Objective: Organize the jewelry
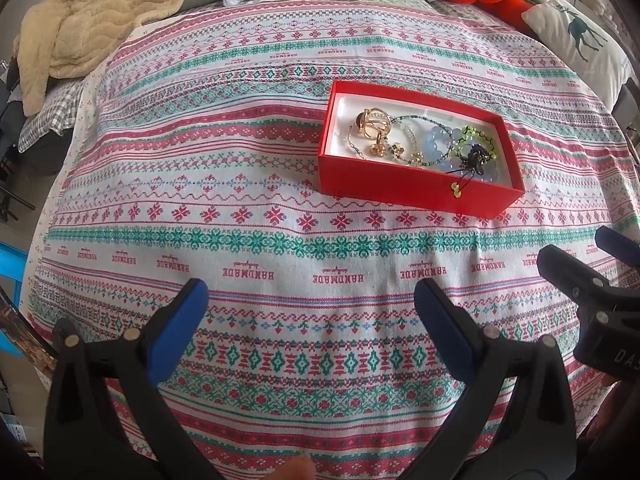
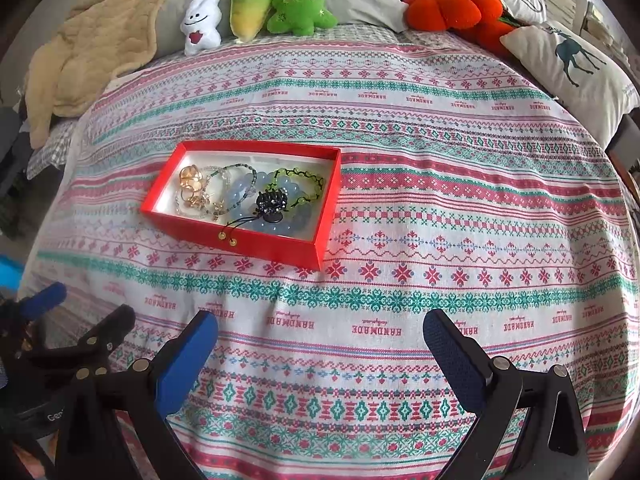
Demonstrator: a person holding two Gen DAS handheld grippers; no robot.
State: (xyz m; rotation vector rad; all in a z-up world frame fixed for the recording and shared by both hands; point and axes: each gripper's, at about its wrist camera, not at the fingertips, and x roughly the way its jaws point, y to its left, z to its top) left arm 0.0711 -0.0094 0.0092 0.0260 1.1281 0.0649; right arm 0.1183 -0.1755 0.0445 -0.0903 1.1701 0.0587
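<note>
We are seeing the jewelry [image 2: 240, 196] lying heaped inside the red box [image 2: 280, 249], which is sitting on the patterned cloth [image 2: 440, 208], two cord beads dangling over its near wall. We are holding the left gripper [image 1: 312, 324] and right gripper [image 2: 320, 356] wide apart, gripping nothing, near the box.

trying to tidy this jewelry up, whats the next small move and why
Probably tuck the dangling black cord back inside: its gold beads hang over the red box's front wall. Both claws, left and right, are open, empty and short of the box.
</note>
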